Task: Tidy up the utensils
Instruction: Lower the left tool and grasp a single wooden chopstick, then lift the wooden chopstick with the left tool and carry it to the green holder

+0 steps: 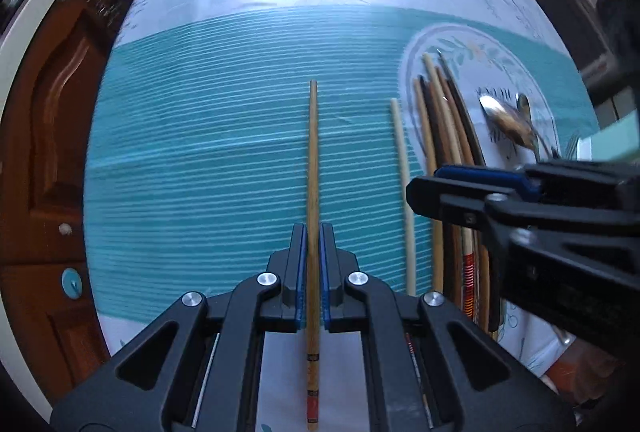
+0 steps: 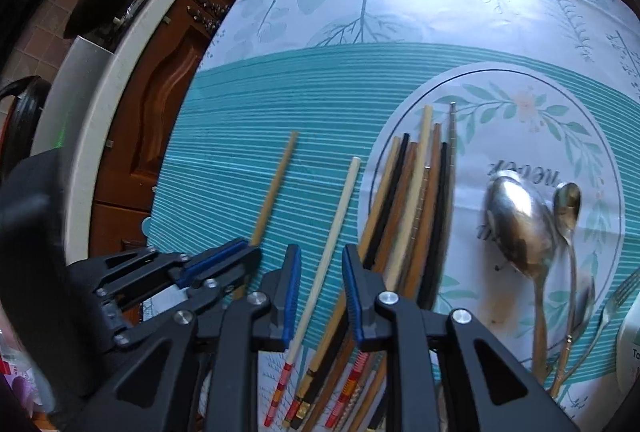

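Observation:
A tan chopstick (image 1: 313, 168) lies lengthwise on the teal striped cloth, and my left gripper (image 1: 313, 232) is shut on it near its decorated end. From the right wrist view the same left gripper (image 2: 244, 252) shows with the tan chopstick (image 2: 276, 184) sticking out ahead of it. My right gripper (image 2: 320, 264) is open and straddles a cream chopstick (image 2: 340, 208) without touching it. Just to the right lies a bundle of several mixed chopsticks (image 2: 416, 192). In the left wrist view the right gripper (image 1: 440, 188) hovers over that bundle (image 1: 444, 120).
Two metal spoons (image 2: 516, 224) and a fork (image 2: 616, 300) lie on the round floral print (image 2: 520, 100) of the tablecloth. A white container (image 2: 630, 344) sits at the far right. The table's white rim (image 2: 120, 72) curves along the left, with brown wooden panelling (image 1: 52, 136) beyond.

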